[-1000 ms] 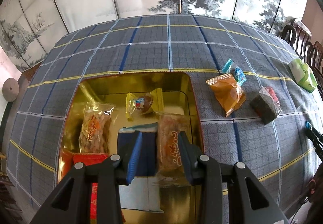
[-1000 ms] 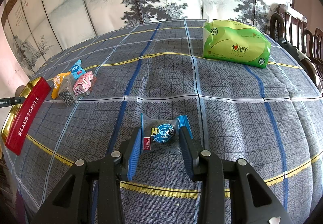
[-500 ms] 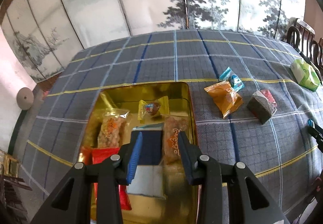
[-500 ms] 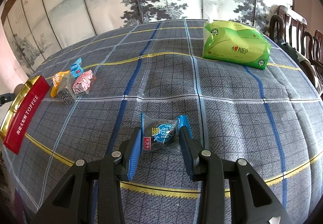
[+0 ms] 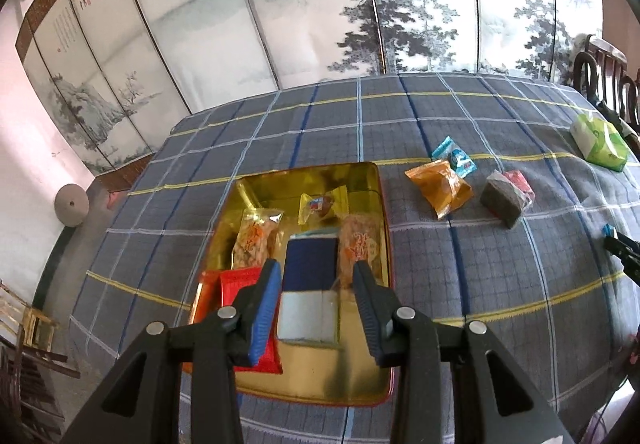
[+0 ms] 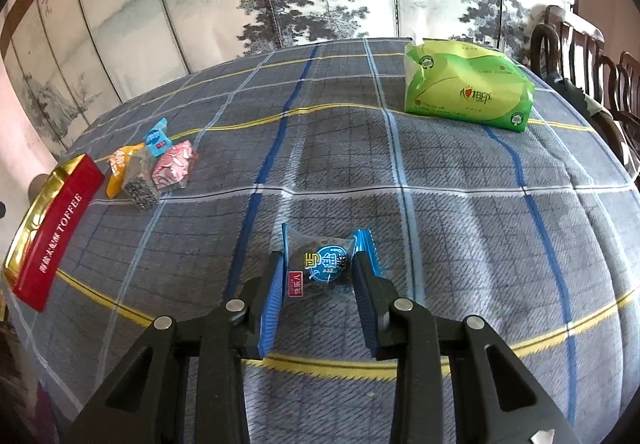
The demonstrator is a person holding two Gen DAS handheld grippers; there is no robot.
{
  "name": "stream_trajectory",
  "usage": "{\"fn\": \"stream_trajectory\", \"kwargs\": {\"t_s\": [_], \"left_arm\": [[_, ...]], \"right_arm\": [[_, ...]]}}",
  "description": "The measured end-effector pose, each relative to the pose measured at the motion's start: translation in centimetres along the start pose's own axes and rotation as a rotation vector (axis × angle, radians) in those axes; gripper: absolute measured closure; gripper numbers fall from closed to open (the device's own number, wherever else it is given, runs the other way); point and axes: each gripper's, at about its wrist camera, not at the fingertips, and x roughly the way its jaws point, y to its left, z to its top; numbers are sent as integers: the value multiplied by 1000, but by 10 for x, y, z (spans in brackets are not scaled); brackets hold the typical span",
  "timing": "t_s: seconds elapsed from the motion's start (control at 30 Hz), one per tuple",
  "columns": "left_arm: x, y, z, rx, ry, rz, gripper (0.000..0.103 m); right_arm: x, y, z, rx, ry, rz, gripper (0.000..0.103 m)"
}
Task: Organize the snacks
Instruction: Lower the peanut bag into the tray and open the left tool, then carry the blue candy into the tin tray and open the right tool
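Observation:
A gold tin point(image 5: 385, 220) with red sides lies on the checked cloth and holds several packets, among them a navy one point(image 5: 310, 264), a yellow candy point(image 5: 322, 204) and a red one point(image 5: 240, 284). My left gripper point(image 5: 315, 268) hovers above the tin, open, with nothing between its fingers. On the cloth lies a blue-wrapped snack point(image 6: 324, 264). My right gripper point(image 6: 317, 260) straddles it, jaws closing, and both pads touch the wrapper. Loose on the cloth right of the tin are an orange packet point(image 5: 440, 186), a small blue one point(image 5: 454, 156), a dark block point(image 5: 502, 200) and a pink packet point(image 6: 174, 166).
A green tissue pack point(image 6: 468, 88) sits at the far right of the table. Dark wooden chairs point(image 6: 592, 56) stand past the right edge. A painted folding screen point(image 5: 320, 16) runs along the far side. The tin's red wall point(image 6: 56, 228) reads TOFFEE.
My left gripper has lifted and drawn back from the tin, which looks smaller now. The right gripper has stayed in place, its jaws a little narrower around the blue-wrapped snack.

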Motion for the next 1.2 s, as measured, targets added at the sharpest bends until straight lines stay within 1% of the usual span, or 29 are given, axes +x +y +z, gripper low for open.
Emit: {"fn": "stream_trajectory", "kwargs": {"t_s": [0.23,0.47,0.5,0.57,0.6,0.67,1.07,1.13,1.2], "left_arm": [[0,3,-12,-11,18,-4,64],[3,5,-23,-21,43,0,64],[3,6,-25,-23,46,2,64],[4,8,-27,-29,49,5,63],[4,9,-28,-32,51,6,63],[5,12,-30,-38,58,7,62],[7,32,-43,-79,70,27,62],[7,39,-46,-100,68,29,60],[8,48,-50,-119,67,44,56]], "right_arm": [[-8,3,-6,2,3,27,73],[-24,9,-14,-13,2,84,74],[-26,19,-17,-17,3,89,74],[-30,23,-19,-33,7,103,74],[-32,31,-20,-39,8,108,74],[-37,33,-23,-49,6,123,74],[-42,110,-12,-132,8,205,74],[-43,124,-9,-145,6,226,74],[-44,137,-5,-162,3,242,74]]}}
